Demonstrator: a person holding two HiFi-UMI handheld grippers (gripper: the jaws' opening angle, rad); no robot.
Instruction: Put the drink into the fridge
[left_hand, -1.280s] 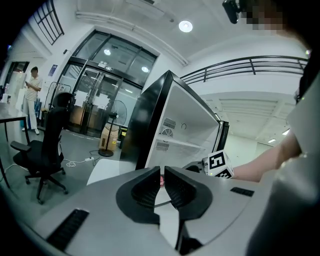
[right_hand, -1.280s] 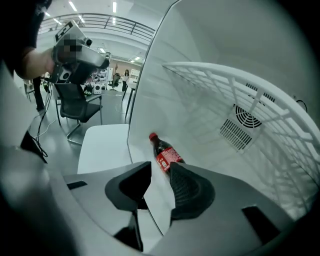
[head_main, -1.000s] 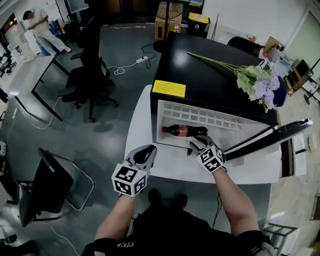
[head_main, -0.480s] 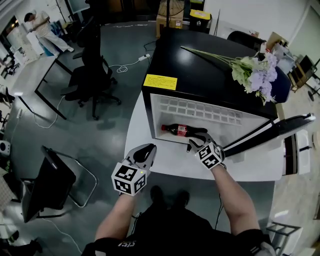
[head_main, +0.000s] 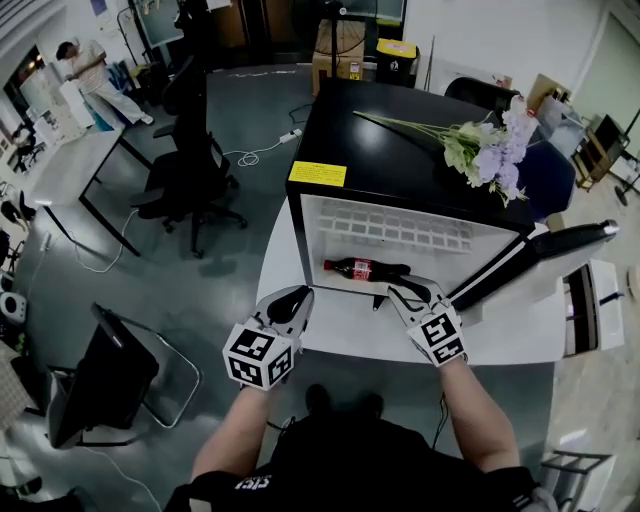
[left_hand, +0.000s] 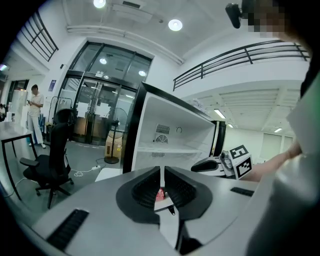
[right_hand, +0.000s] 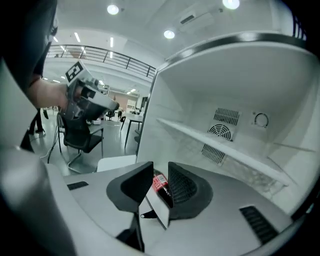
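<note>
The drink, a cola bottle (head_main: 365, 268) with a red label, lies on its side on the floor of the open black mini fridge (head_main: 400, 140). My right gripper (head_main: 392, 293) hangs just outside the fridge opening, a short way in front of the bottle's near end. Its jaws are closing with nothing between them; in the right gripper view the bottle (right_hand: 161, 184) lies beyond the right gripper (right_hand: 160, 172). My left gripper (head_main: 290, 305) hovers over the white table, shut and empty. In the left gripper view the left gripper (left_hand: 162, 172) faces the fridge, with the bottle's label (left_hand: 160, 194) behind it.
The fridge stands on a white table (head_main: 330, 330), its door (head_main: 545, 255) swung open to the right. A bunch of flowers (head_main: 485, 150) lies on the fridge top. Office chairs (head_main: 195, 160) and a desk (head_main: 70, 165) stand on the left, with a person far off.
My right gripper has drawn back out of the fridge, away from the bottle, which stays lying inside. The left gripper has barely moved.
</note>
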